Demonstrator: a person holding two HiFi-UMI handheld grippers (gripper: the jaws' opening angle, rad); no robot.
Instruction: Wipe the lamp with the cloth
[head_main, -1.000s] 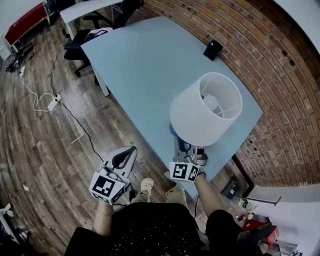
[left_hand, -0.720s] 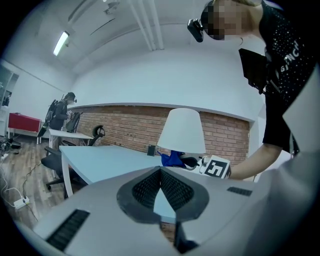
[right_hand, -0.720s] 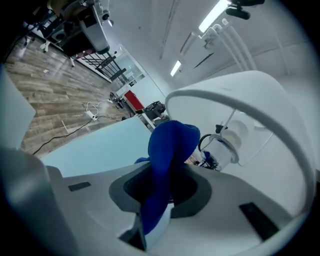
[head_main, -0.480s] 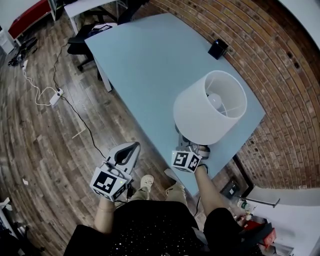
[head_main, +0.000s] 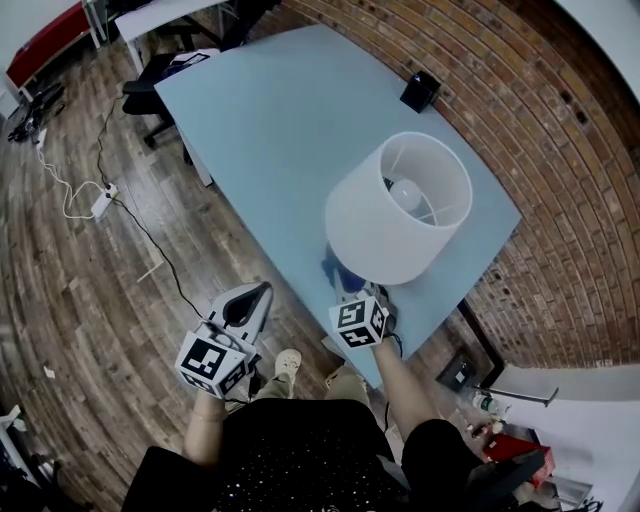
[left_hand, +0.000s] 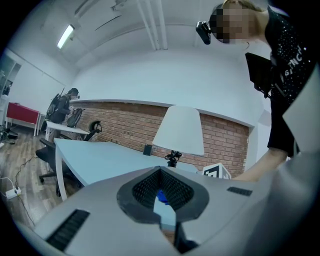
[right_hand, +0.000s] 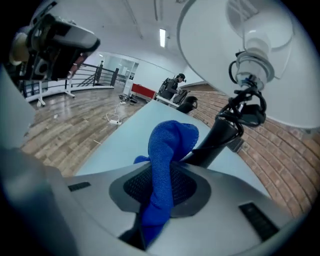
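A table lamp with a white shade (head_main: 395, 210) stands near the front right corner of the light blue table (head_main: 270, 130). My right gripper (head_main: 352, 292) reaches under the shade toward the lamp's black stem (right_hand: 220, 140) and is shut on a blue cloth (right_hand: 167, 165). The cloth (head_main: 333, 268) shows just left of the shade's lower rim. In the right gripper view the shade (right_hand: 260, 55) and its bulb socket sit overhead. My left gripper (head_main: 245, 305) hangs shut and empty over the wooden floor, off the table's front edge. From the left gripper (left_hand: 167, 220) view, the lamp (left_hand: 179, 130) stands ahead.
A small black box (head_main: 419, 92) sits at the table's far edge by the brick wall (head_main: 560, 150). Office chairs (head_main: 150, 85) stand at the far left end. A power strip with cable (head_main: 103, 200) lies on the floor. The person's shoe (head_main: 288, 365) is below the grippers.
My right gripper with the cloth has shifted a little left under the shade, so the cloth now shows beside the rim. The left gripper has barely moved.
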